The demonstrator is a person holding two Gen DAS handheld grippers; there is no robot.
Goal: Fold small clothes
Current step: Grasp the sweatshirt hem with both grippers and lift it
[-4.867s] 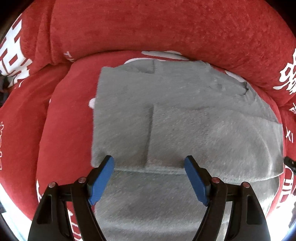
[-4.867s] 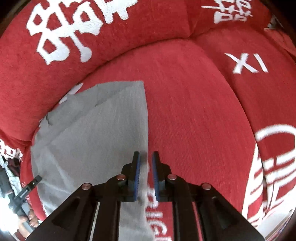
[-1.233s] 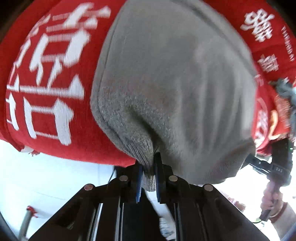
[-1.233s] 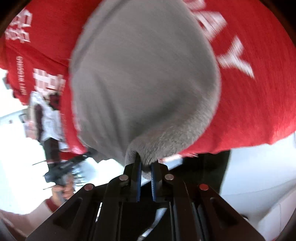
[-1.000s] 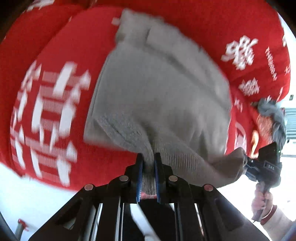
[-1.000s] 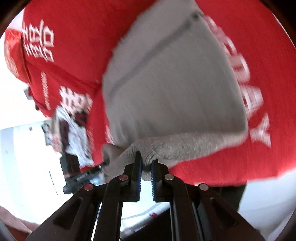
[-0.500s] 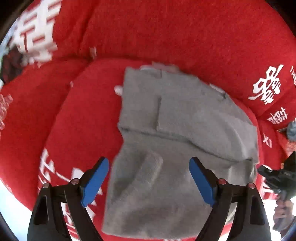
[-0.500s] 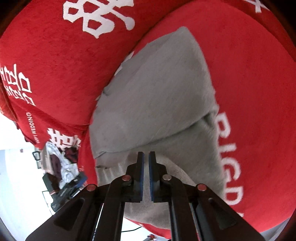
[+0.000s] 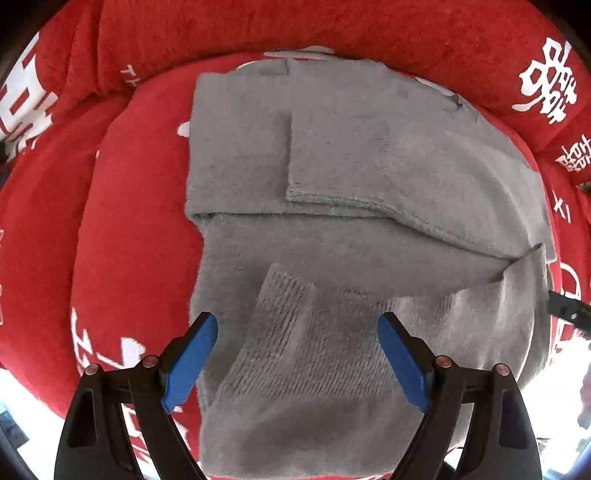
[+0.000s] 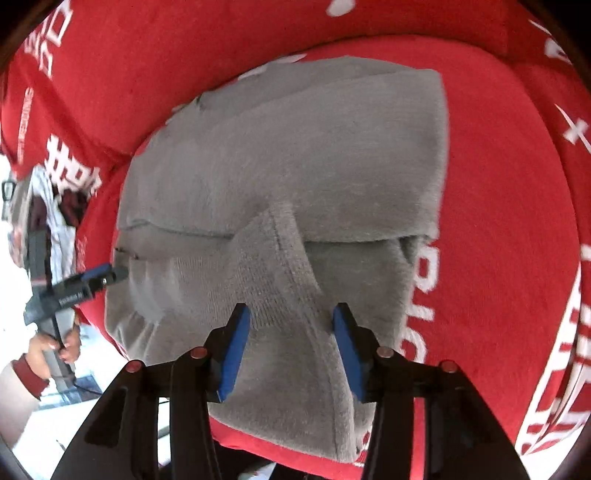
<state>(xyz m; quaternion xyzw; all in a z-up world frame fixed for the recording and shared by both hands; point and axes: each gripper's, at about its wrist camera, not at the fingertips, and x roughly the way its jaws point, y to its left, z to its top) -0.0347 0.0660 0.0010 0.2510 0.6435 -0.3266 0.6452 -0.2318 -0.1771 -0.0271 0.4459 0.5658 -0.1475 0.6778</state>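
A grey knitted garment [image 9: 369,166] lies folded on the red seat cushion [image 9: 140,184], its ribbed hem [image 9: 295,350] turned up over the lower part. My left gripper [image 9: 295,319] hovers straight above that hem, open wide, with nothing pressed between its blue pads. In the right wrist view the garment [image 10: 295,147] fills the middle. My right gripper [image 10: 291,310] has its jaws opening. A ridge of ribbed hem [image 10: 284,266] stands between its pads, and they do not press it. The left gripper [image 10: 110,275] shows at the garment's left edge, held by a hand [image 10: 55,343].
The red sofa back [image 9: 295,26] with white characters rises behind the garment. A heap of other clothes [image 10: 48,206] lies at the far left of the right wrist view. White floor [image 10: 37,424] shows past the cushion's front edge.
Both grippers carried the hem up and over onto the garment. The left one let go and opened half a second ago. The right one has just released its corner.
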